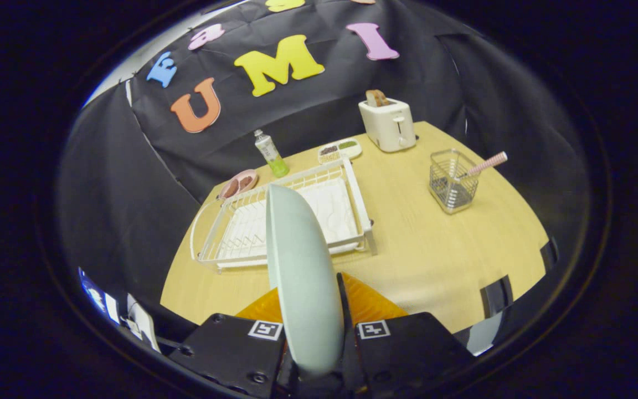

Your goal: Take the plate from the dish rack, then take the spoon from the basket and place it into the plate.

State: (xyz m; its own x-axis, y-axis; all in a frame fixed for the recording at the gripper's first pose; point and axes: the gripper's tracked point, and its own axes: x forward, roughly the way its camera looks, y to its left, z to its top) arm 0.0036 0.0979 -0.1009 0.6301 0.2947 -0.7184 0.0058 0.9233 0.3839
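A pale green plate [301,260] stands on edge between my two fingers, and my gripper [312,327] is shut on its rim. The plate is lifted clear above the white wire dish rack [360,206], which lies just beyond the fingers on the wooden table [435,260]. Further off and to the right of the rack stands a small wire basket [452,183]. A spoon with a pink striped handle [488,163] leans out of the basket toward the right.
A white toaster [390,124] with bread in it stands at the table's far side. Beside it lie a small divided dish [341,149], a clear bottle with green liquid [271,154] and a pink bowl [240,183] behind the rack.
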